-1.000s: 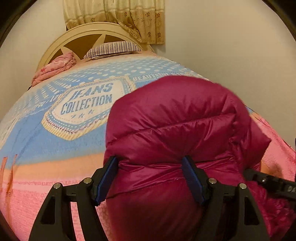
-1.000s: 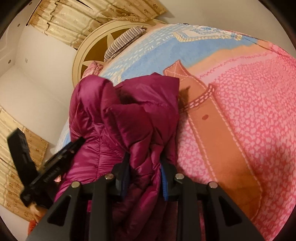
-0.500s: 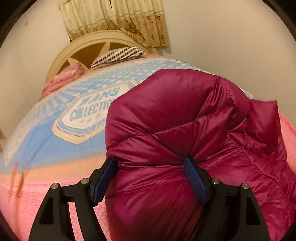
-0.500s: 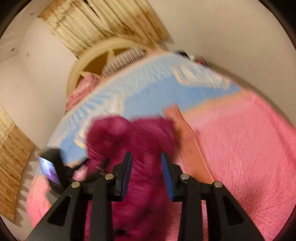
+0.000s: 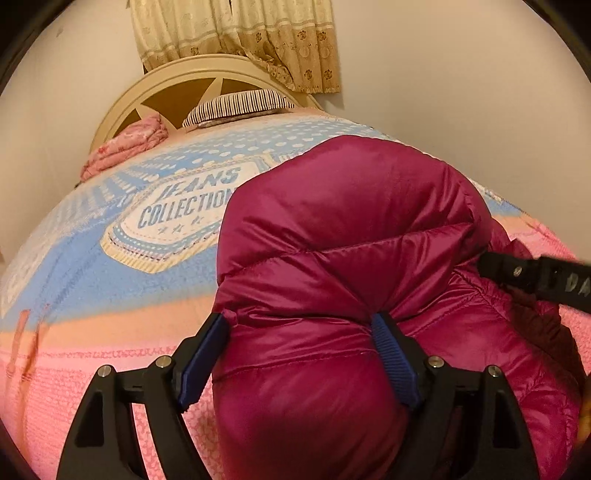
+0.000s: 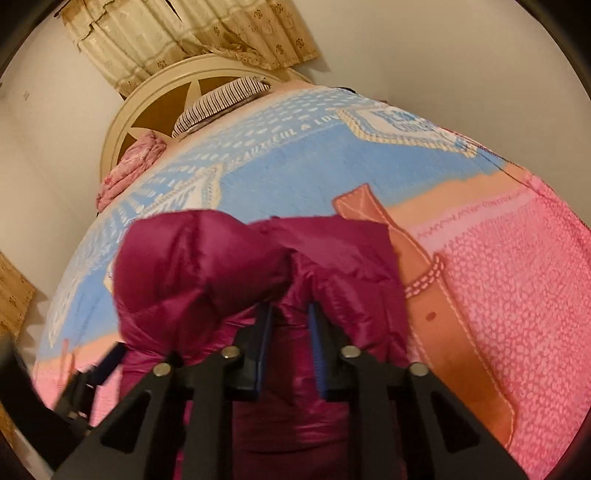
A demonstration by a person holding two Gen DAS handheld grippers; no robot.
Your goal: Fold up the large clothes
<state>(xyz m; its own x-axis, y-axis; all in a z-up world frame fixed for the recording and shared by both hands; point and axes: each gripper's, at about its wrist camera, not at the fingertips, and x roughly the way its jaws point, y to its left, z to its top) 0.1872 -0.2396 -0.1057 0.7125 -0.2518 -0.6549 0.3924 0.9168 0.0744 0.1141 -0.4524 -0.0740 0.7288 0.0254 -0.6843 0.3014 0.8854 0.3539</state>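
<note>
A puffy magenta down jacket (image 5: 343, 236) is bunched up above the bed. My left gripper (image 5: 301, 325) is shut on a thick fold of it, the blue pads pressing in from both sides. In the right wrist view the same jacket (image 6: 207, 258) hangs in front of my right gripper (image 6: 290, 314), which is shut on a narrower fold of it. The right gripper's black body shows at the right edge of the left wrist view (image 5: 535, 277). The left gripper shows blurred at the lower left of the right wrist view (image 6: 99, 365).
The bed is covered by a pink and blue blanket (image 5: 110, 280) printed "JEANS COLLECTION". A striped pillow (image 5: 236, 105) and a folded pink cloth (image 5: 125, 144) lie by the cream headboard (image 5: 177, 81). Curtains (image 5: 236, 33) hang behind it. A wall runs along the right.
The right gripper has swung from tilted to level, still holding the jacket. The right gripper's body shows again at the right of the left wrist view. The left grip is unchanged.
</note>
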